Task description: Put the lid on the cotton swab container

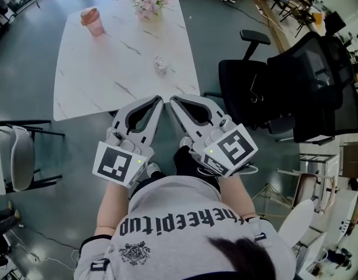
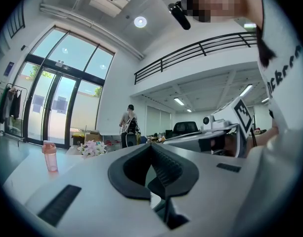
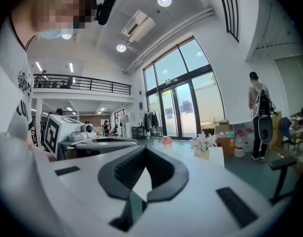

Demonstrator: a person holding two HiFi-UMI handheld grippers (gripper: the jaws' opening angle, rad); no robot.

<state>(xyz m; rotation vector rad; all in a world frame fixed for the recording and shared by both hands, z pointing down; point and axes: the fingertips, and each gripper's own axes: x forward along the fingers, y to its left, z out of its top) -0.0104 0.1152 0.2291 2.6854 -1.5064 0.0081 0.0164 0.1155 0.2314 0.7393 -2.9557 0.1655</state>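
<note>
Your left gripper (image 1: 159,100) and right gripper (image 1: 173,100): clenched, empty; the cotton swab container (image 1: 160,65) lies straight ahead, well apart, marginally nearer left.

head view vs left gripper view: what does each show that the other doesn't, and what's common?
Head view only: the small container on the table; whether it has a lid can't be made out.
Left gripper view only: a person with a backpack standing near the glass doors, and a balcony railing overhead.
Both: the pink cup, the flowers, and the left gripper and right gripper, each shut with nothing held.
</note>
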